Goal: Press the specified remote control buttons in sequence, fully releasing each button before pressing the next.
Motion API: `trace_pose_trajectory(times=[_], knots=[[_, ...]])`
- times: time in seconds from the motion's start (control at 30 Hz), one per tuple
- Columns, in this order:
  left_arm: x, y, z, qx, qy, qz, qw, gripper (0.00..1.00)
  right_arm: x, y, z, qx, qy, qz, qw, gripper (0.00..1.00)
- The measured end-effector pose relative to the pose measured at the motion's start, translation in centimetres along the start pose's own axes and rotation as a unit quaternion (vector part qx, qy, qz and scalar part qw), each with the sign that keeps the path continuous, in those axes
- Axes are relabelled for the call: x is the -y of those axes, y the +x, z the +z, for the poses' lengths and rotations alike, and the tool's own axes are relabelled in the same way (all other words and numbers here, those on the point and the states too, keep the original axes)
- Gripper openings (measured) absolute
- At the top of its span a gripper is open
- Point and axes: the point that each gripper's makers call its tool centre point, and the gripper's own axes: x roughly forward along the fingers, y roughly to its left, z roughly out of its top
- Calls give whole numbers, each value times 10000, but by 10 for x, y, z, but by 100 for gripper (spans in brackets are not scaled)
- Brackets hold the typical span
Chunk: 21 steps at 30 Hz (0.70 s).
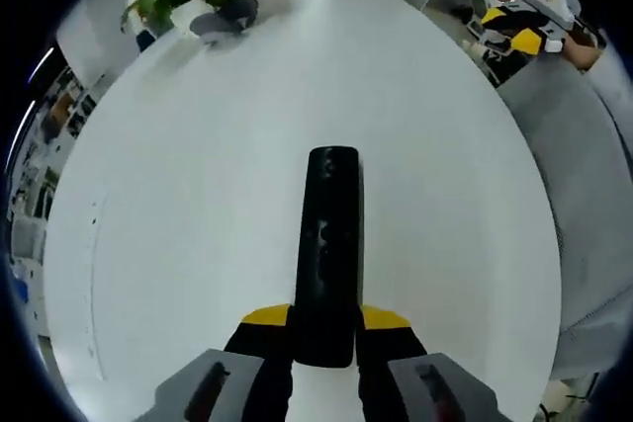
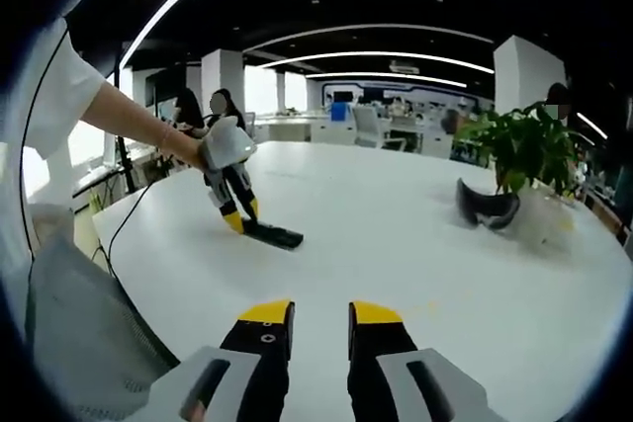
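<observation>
Your left claw (image 1: pixel 324 343) is clenched on the near end of the black remote control (image 1: pixel 328 244), which points away from you over the white table (image 1: pixel 198 195); in the right gripper view it slants down from that claw with its far end at or just above the table. Your right claw (image 2: pixel 320 328) is released, jaws a little apart, hovering well away from the remote. Judge the remote as light, rigid and smooth-cased, so it can pivot or slip under a push. Keep your hold low on the body, clear of the buttons, and consider resting it flat before pressing. The buttons themselves are too dim to pick out. A potted plant (image 2: pixel 524 150) and a dark headset (image 2: pixel 487 207) sit at the far edge.
</observation>
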Motion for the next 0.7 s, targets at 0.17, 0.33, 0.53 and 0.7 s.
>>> trace_pose_trajectory(times=[0.17,0.33,0.53,0.7], knots=[[7,1,1,-40,11,-66,10000,22,0,1,-1,-26,-20,29,10000,18],[10,2,0,77,107,-104,9999,24,0,1,-1,-27,-22,31,10000,18],[10,2,1,336,-114,-52,9994,24,0,1,-1,-11,-21,37,10000,19],[15,1,1,673,-168,12,9976,23,1,0,0,19,-7,18,10000,18]])
